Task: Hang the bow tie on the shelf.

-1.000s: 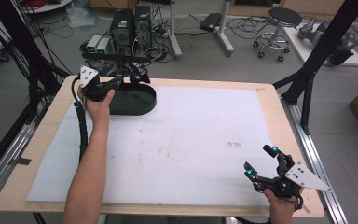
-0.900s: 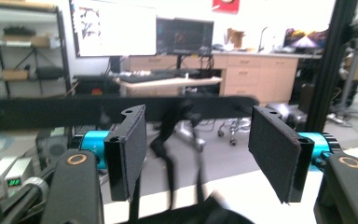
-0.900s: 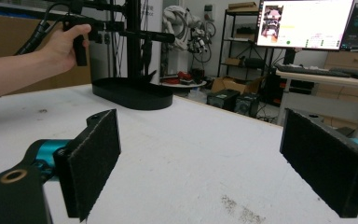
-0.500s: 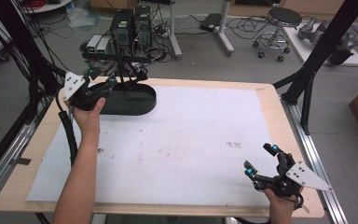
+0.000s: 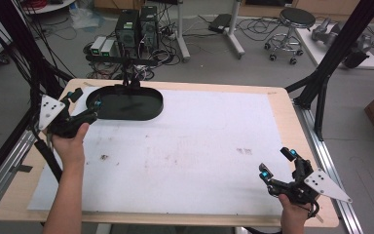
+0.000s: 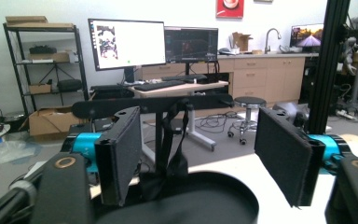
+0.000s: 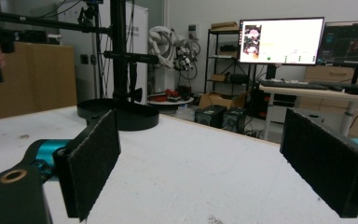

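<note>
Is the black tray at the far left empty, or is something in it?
Empty: the black tray shows only its bare dark floor from above, with the left gripper at its rim.

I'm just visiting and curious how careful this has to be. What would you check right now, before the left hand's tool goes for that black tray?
1. Left gripper open: ok, jaws wide apart.
2. Nothing held between its pads: ok.
3. Black tray flat on the table: ok.
4. Tray empty: ok, as far as its inside shows.
5. Right gripper out of the way: ok, open at the near right corner.
6. Jaws lined up on the tray rim: cannot tell.
</note>
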Tool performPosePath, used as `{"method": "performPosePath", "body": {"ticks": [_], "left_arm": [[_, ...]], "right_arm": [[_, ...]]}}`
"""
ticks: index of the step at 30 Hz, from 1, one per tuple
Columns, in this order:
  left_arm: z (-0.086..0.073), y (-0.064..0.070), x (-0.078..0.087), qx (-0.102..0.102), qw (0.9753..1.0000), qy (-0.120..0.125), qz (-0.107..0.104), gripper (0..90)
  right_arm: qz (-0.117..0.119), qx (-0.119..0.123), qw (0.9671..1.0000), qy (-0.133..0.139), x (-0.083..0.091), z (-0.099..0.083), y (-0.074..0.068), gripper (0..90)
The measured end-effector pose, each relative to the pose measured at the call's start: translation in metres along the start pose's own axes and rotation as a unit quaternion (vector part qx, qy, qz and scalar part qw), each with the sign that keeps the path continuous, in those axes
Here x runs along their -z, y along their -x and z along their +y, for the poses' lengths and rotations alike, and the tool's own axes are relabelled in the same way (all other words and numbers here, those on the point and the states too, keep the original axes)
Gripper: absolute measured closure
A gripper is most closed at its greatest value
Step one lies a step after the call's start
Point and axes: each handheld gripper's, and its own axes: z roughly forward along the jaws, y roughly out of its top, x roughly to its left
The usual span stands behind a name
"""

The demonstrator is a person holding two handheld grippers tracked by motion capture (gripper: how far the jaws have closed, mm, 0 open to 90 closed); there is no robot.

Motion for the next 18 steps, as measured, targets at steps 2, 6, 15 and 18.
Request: {"method": "performPosePath", "body": {"ticks": [2, 6, 15, 18], "left_arm": [[-0.001, -0.001, 0.011, 0.004, 1.0000, 0.000, 0.002, 32.0], [-0.004, -0.003, 0.032, 0.007, 0.9999, 0.004, 0.007, 31.7], [-0.011, -0.011, 0.066, -0.004, 0.9998, 0.002, 0.020, 31.7], [-0.013, -0.013, 0.080, -0.008, 0.9995, -0.001, 0.029, 31.8]], "right_arm": [[-0.001, -0.001, 1.0000, 0.002, 0.000, 0.000, 0.000, 11.3], [0.001, 0.003, 1.0000, 0.000, -0.001, 0.000, -0.002, 11.3], [-0.013, -0.003, 0.9999, -0.005, 0.001, -0.004, 0.003, 11.3], [-0.020, 0.000, 0.9998, -0.004, 0.003, -0.006, 0.006, 11.3]]}}
